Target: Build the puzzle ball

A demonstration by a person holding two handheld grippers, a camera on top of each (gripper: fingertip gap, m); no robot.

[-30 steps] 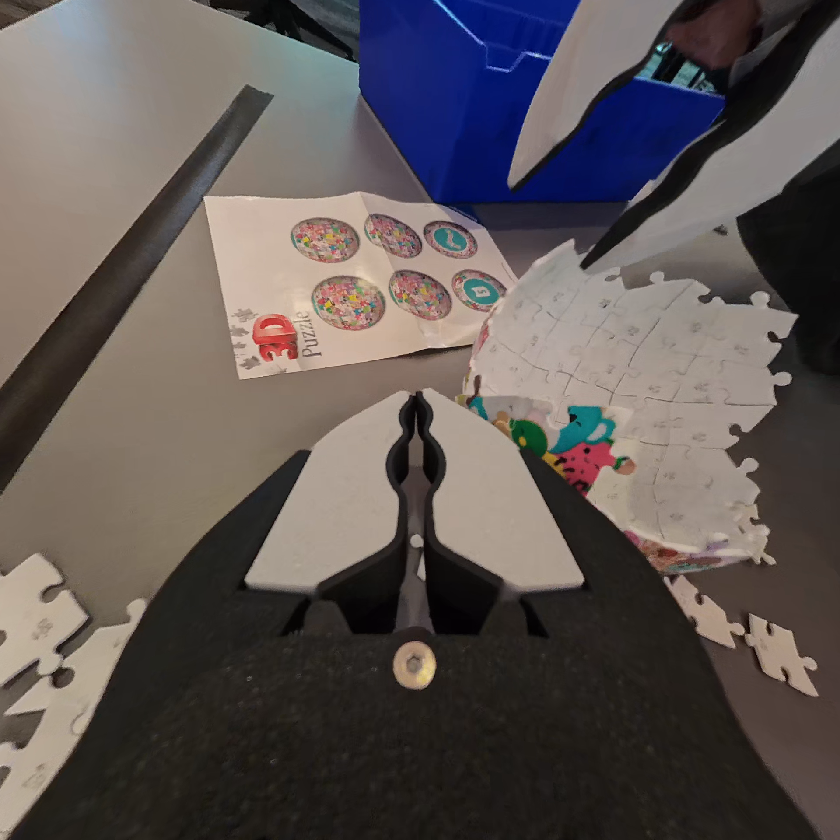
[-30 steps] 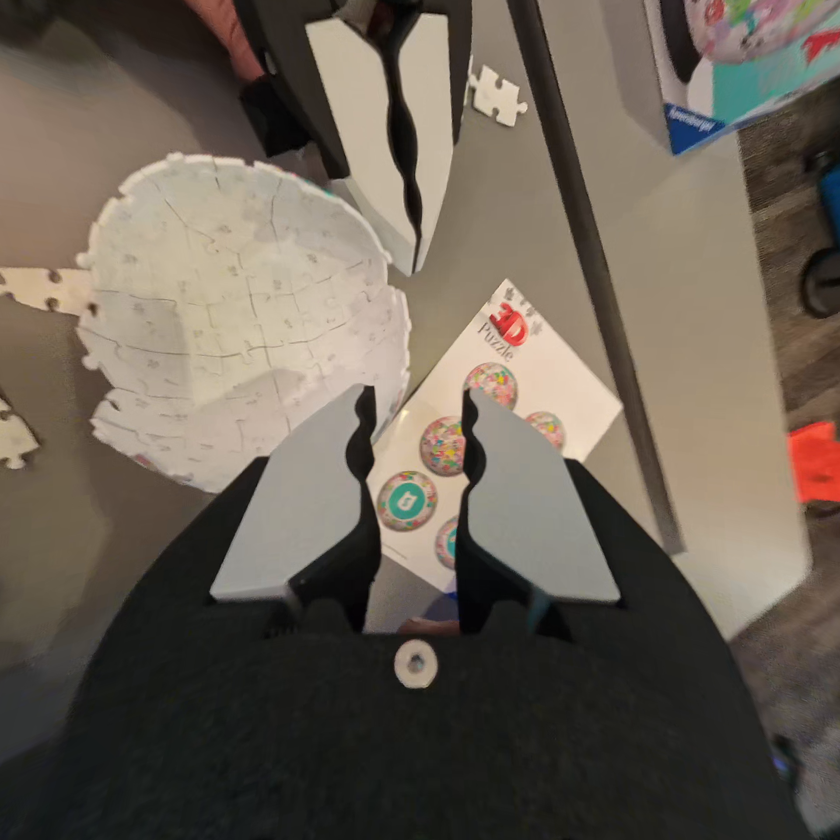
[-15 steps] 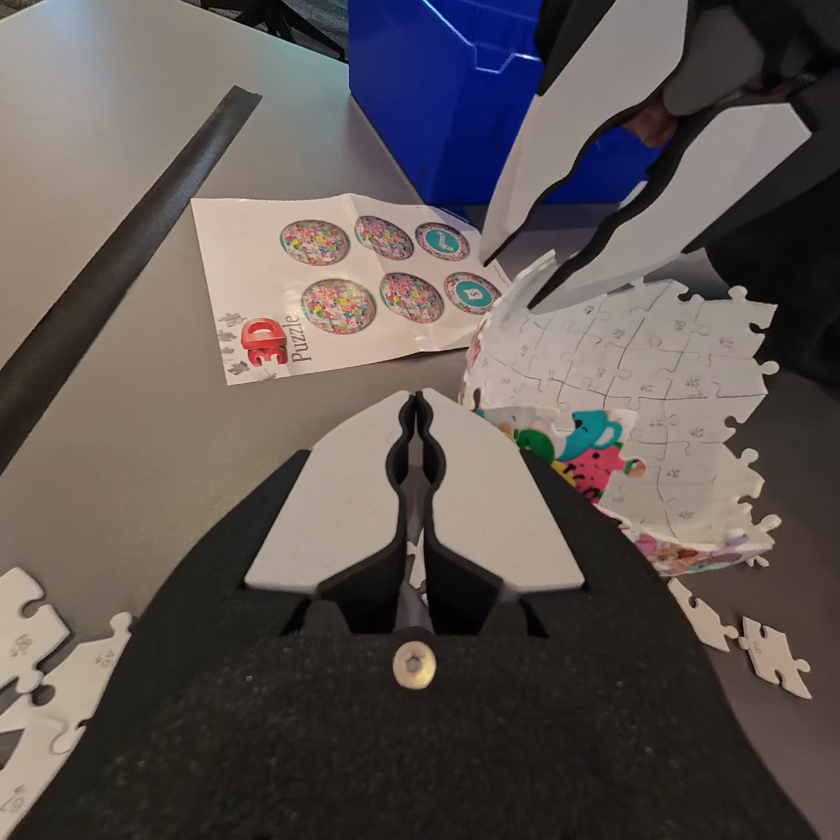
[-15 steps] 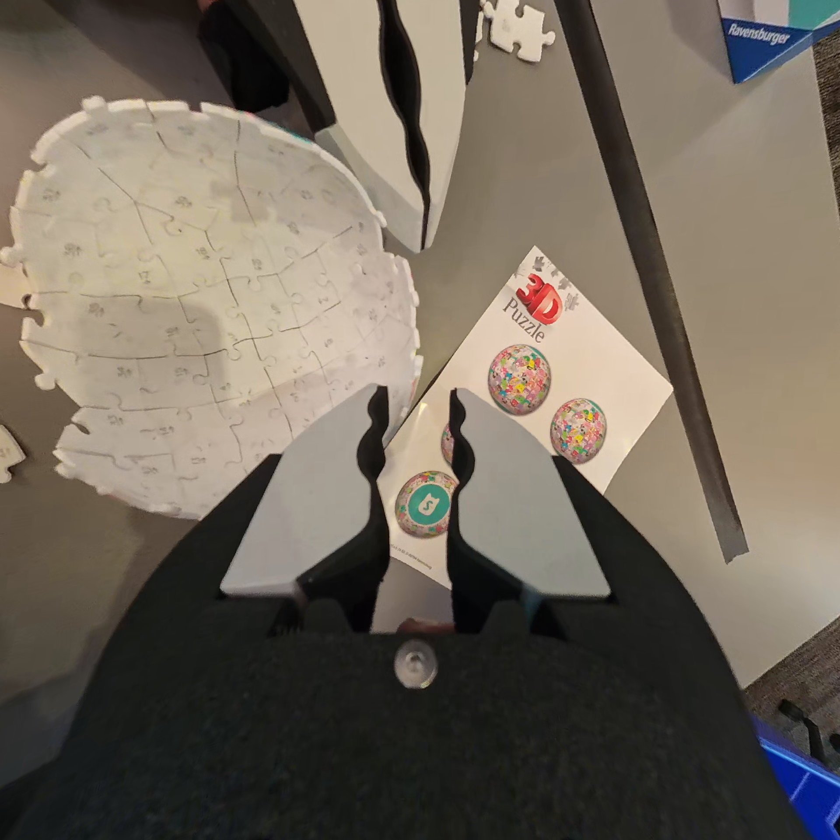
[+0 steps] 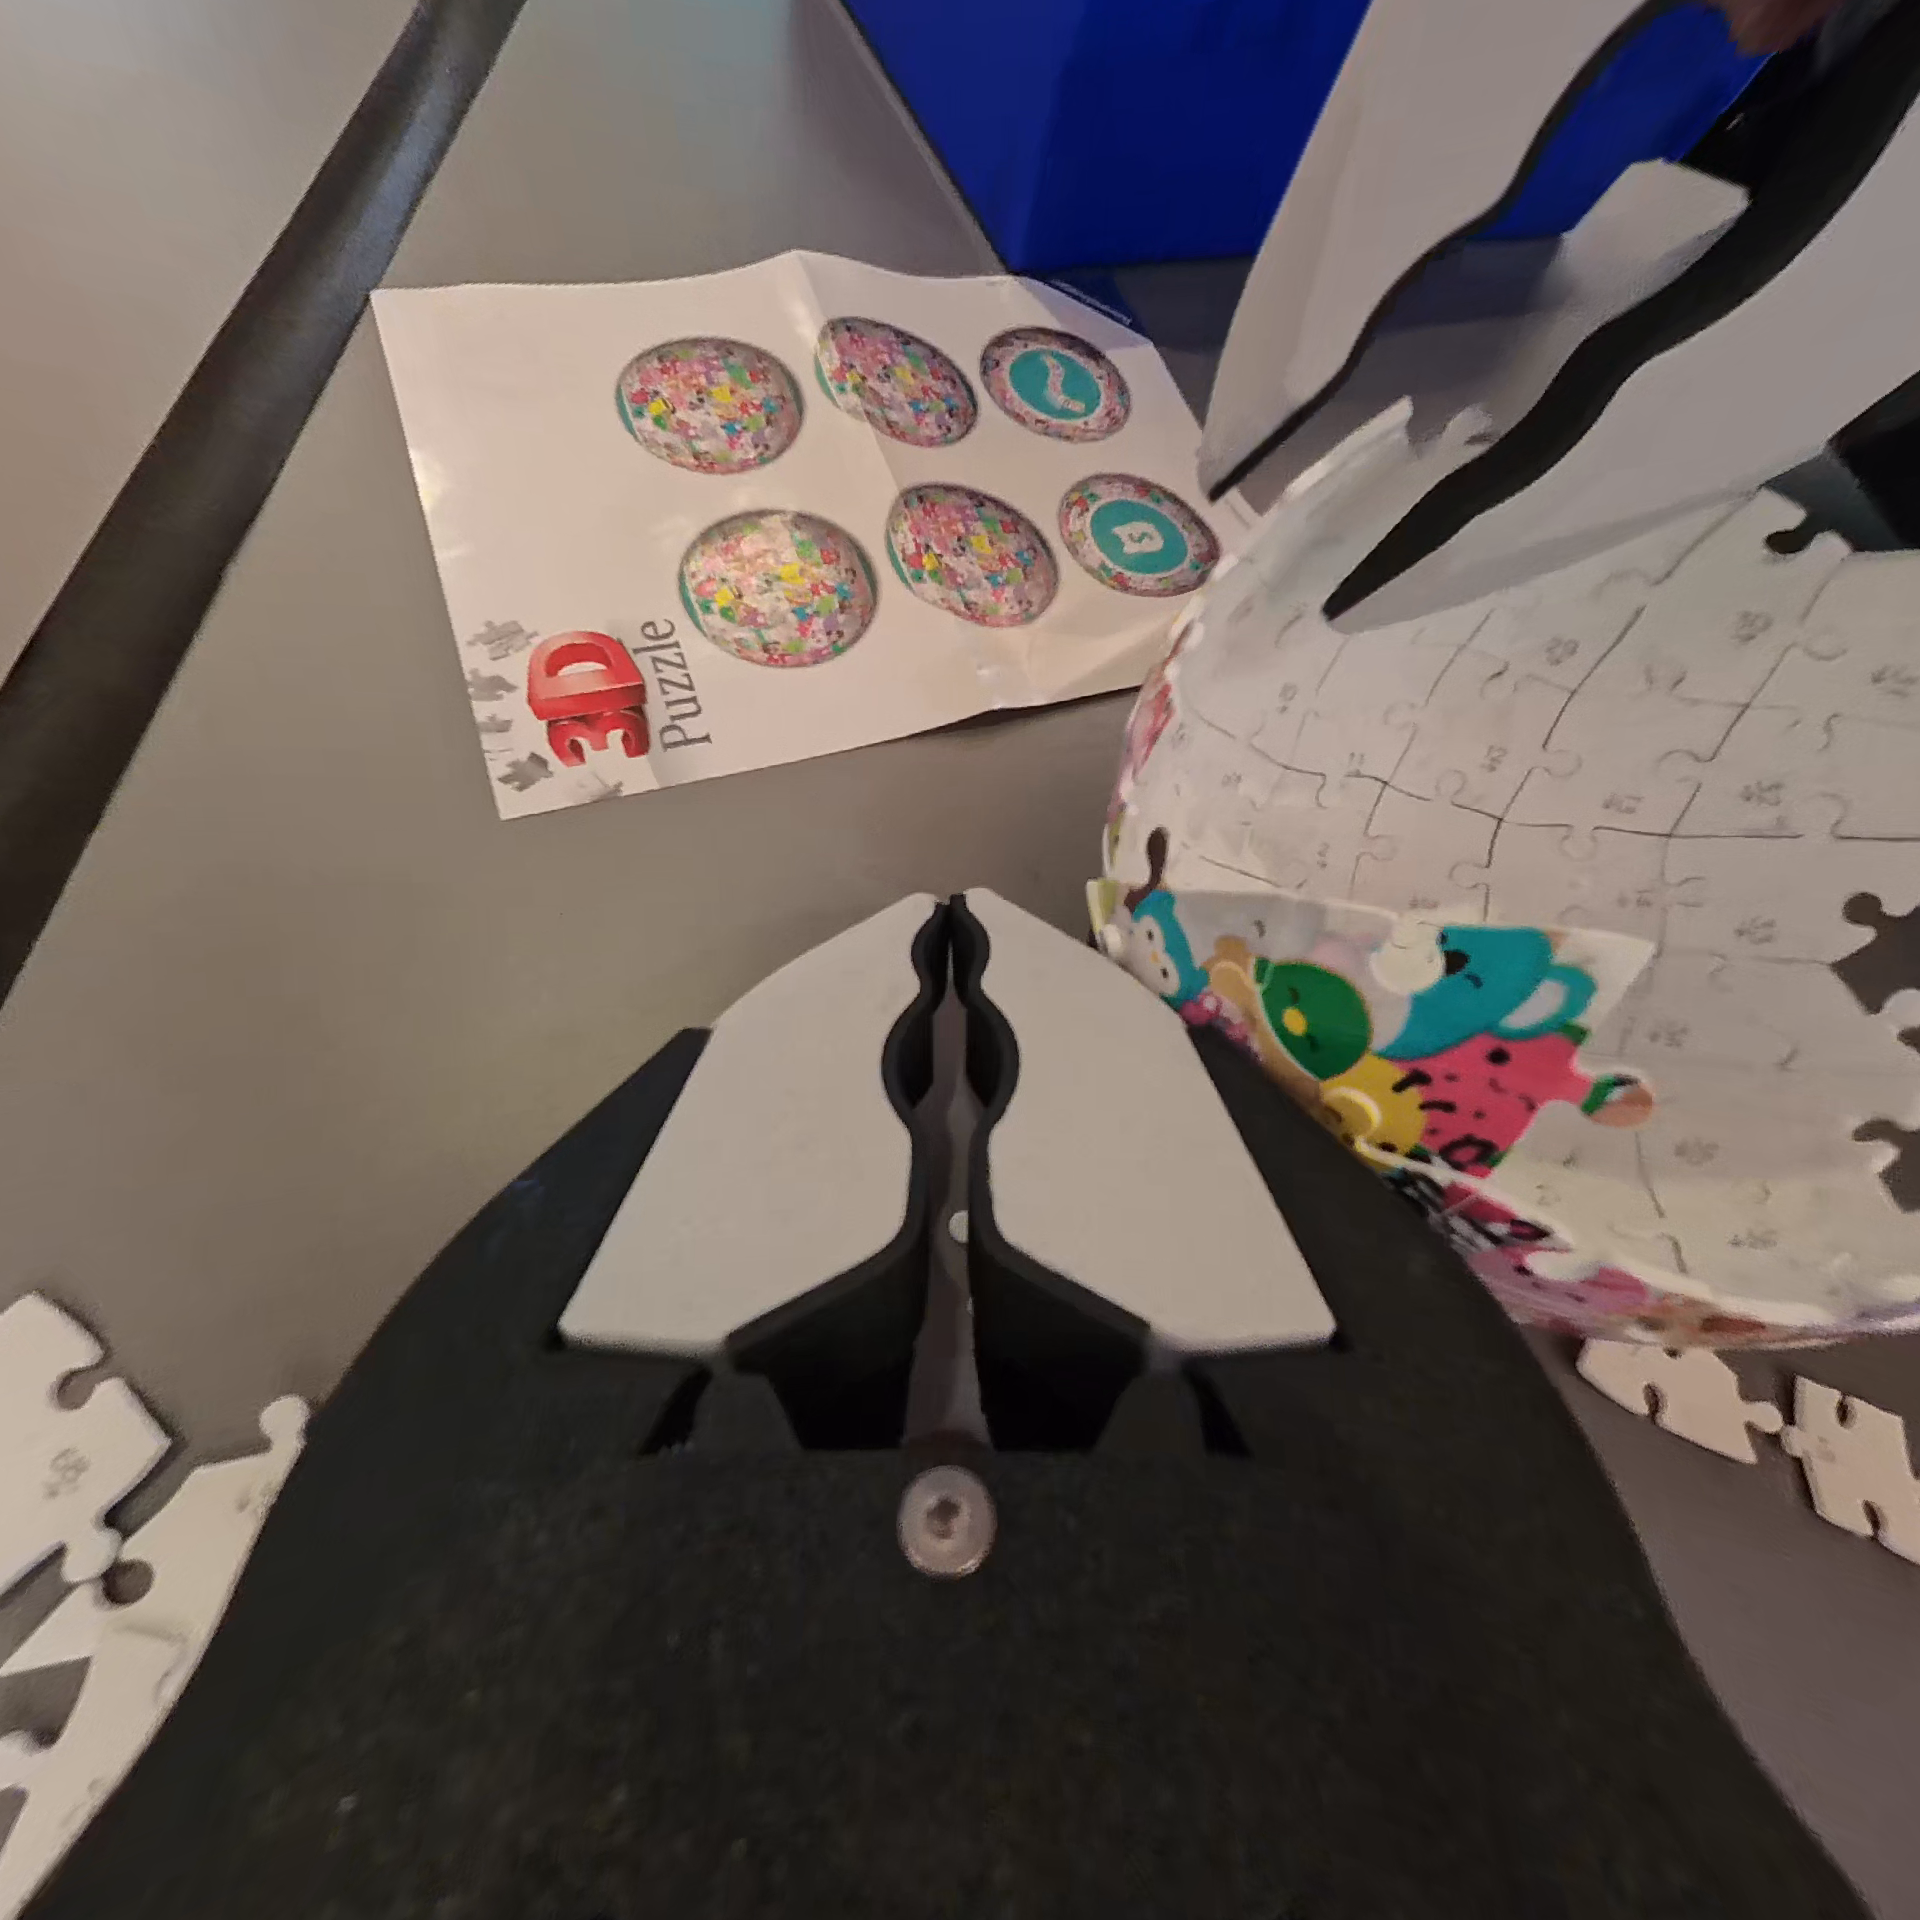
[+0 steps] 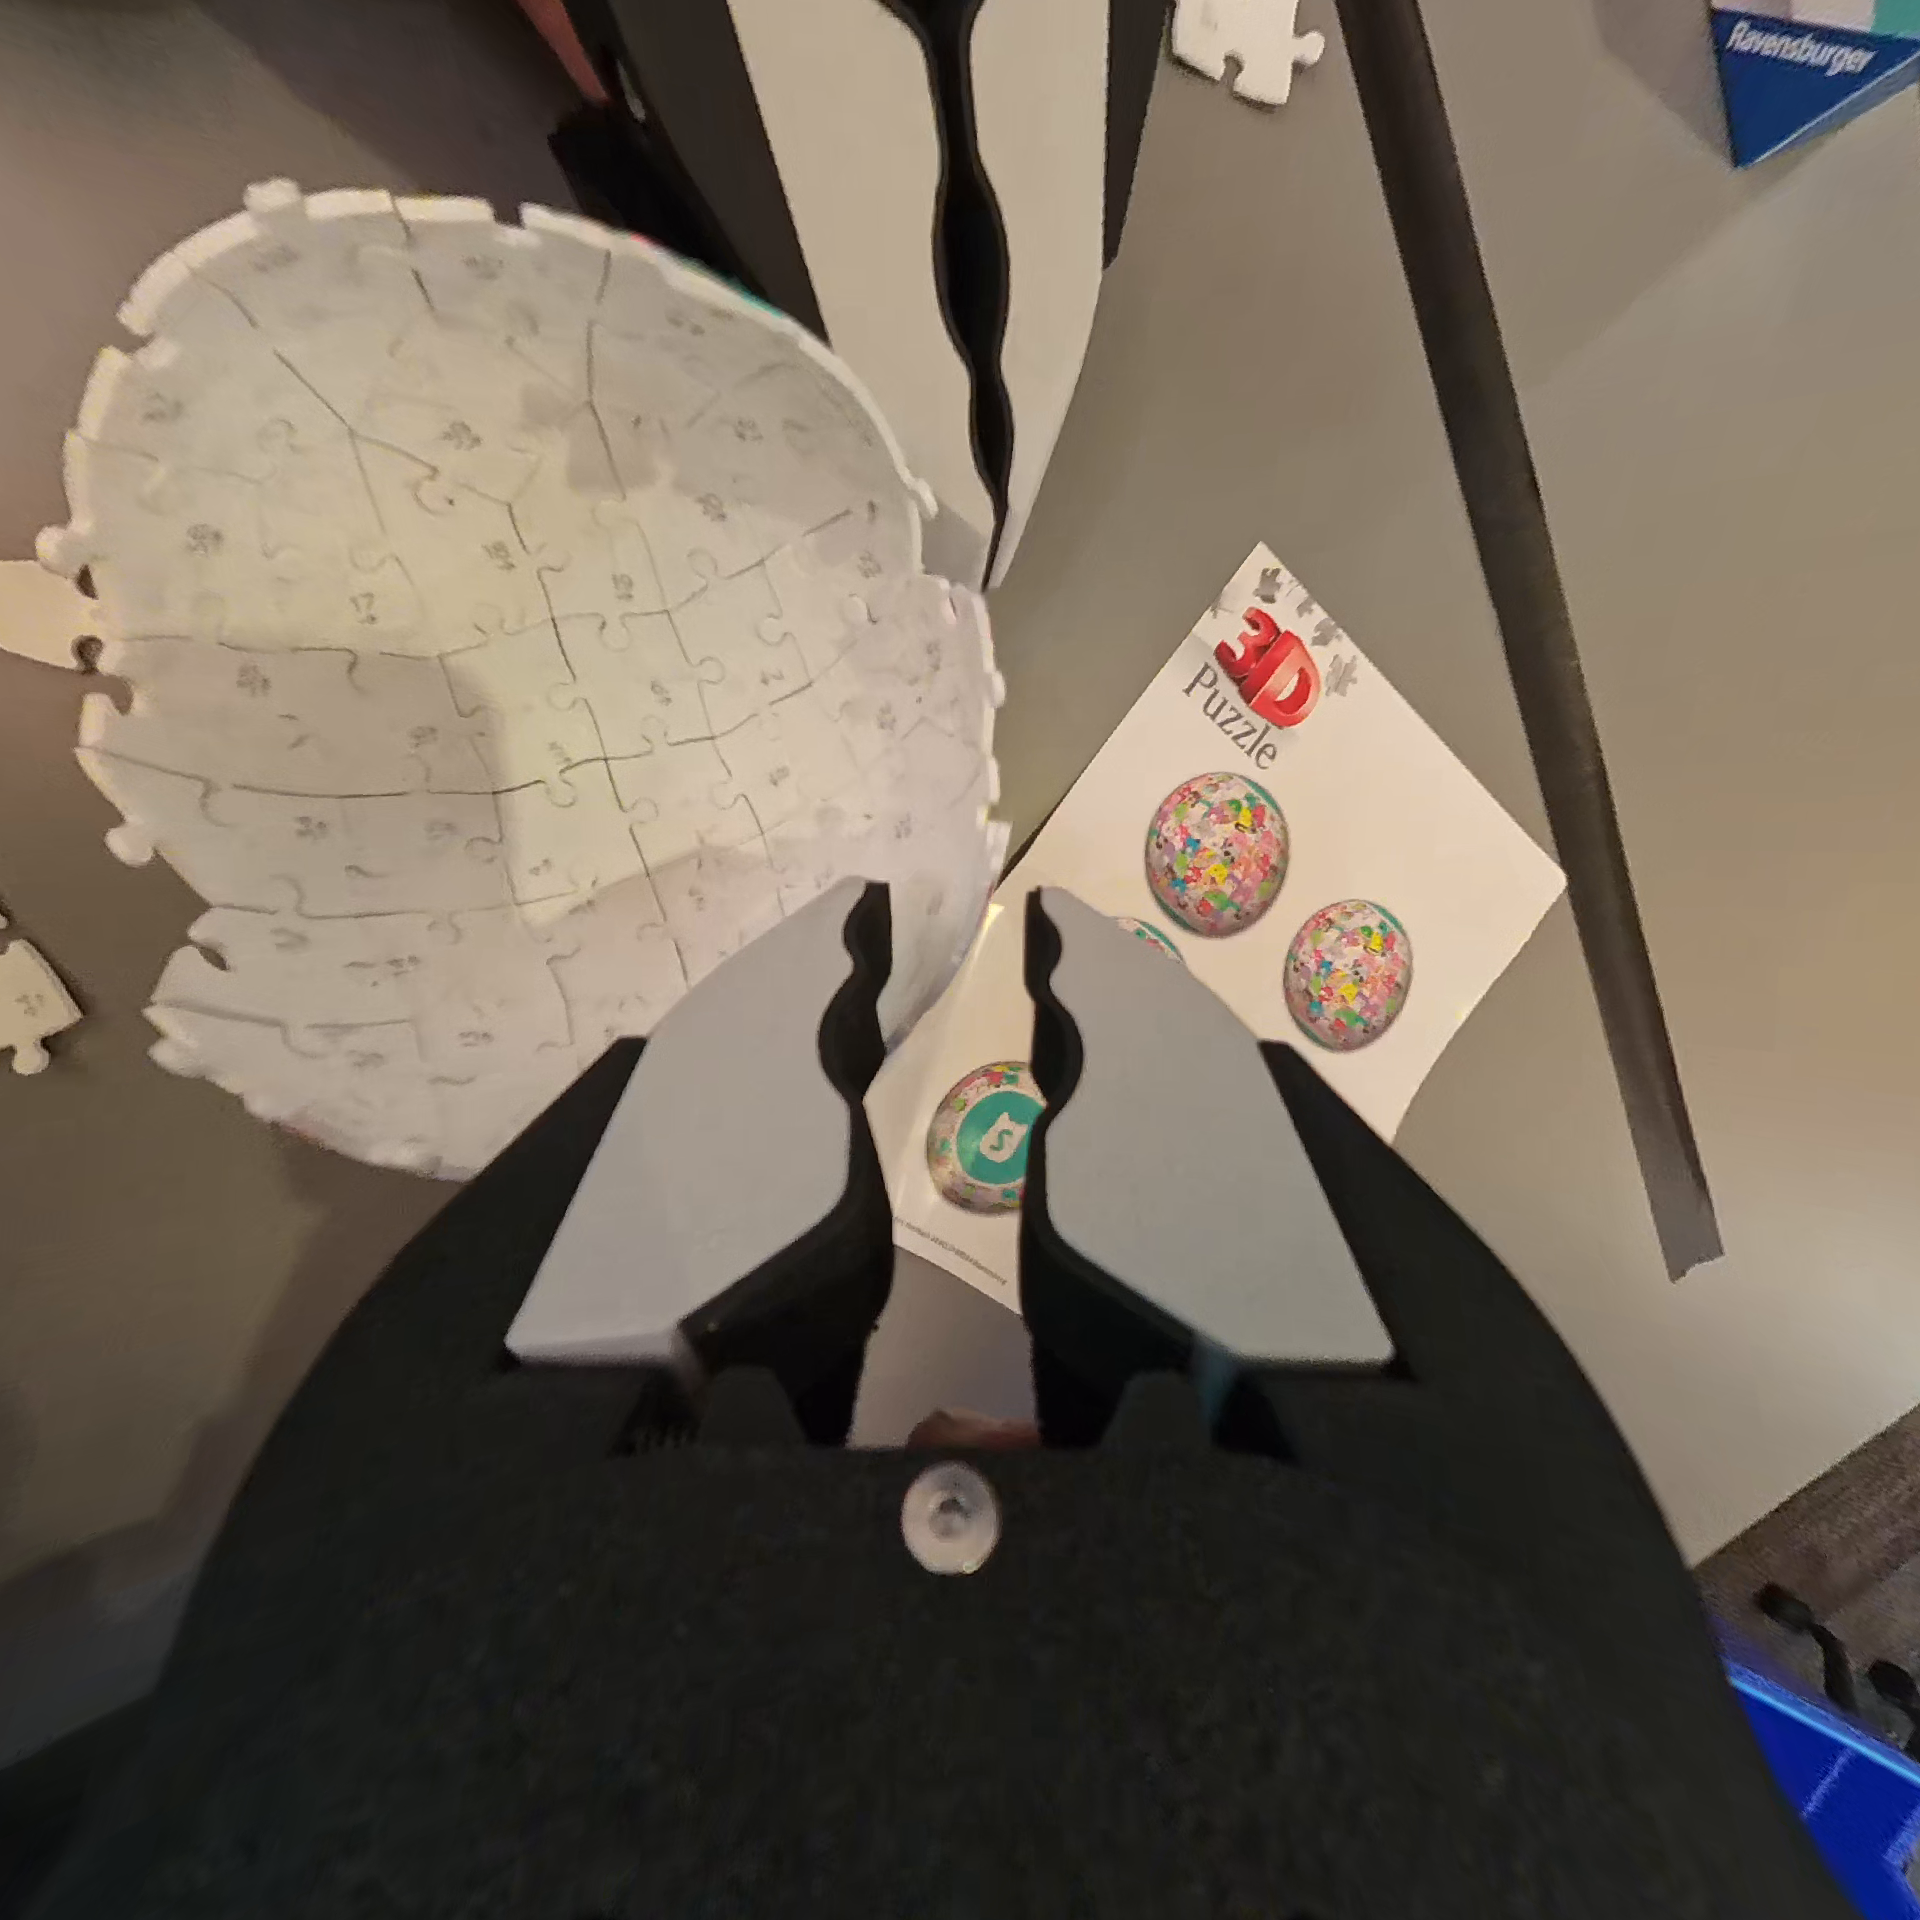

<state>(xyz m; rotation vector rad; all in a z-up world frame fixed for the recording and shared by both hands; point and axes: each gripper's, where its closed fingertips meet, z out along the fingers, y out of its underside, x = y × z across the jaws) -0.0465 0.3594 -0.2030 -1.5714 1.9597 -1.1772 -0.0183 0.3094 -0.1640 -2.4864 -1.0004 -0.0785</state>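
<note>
The half-built puzzle ball rests on the grey table as an open shell, white inside, with a colourful outer side. It also shows in the right wrist view. My right gripper is open, with one finger on each side of the shell's rim near the leaflet. It shows from the left wrist view too. My left gripper is shut, just left of the shell's colourful side. In the right wrist view it points down beside the far rim. I see no piece at its tips.
A folded instruction leaflet lies beyond the shell, in front of a blue bin. Loose white pieces lie at the right and at the left. A black strip crosses the table. The puzzle box corner is at the far edge.
My right gripper has come down over the shell's rim and its jaws have narrowed. My left gripper has stayed shut and has moved closer to the shell.
</note>
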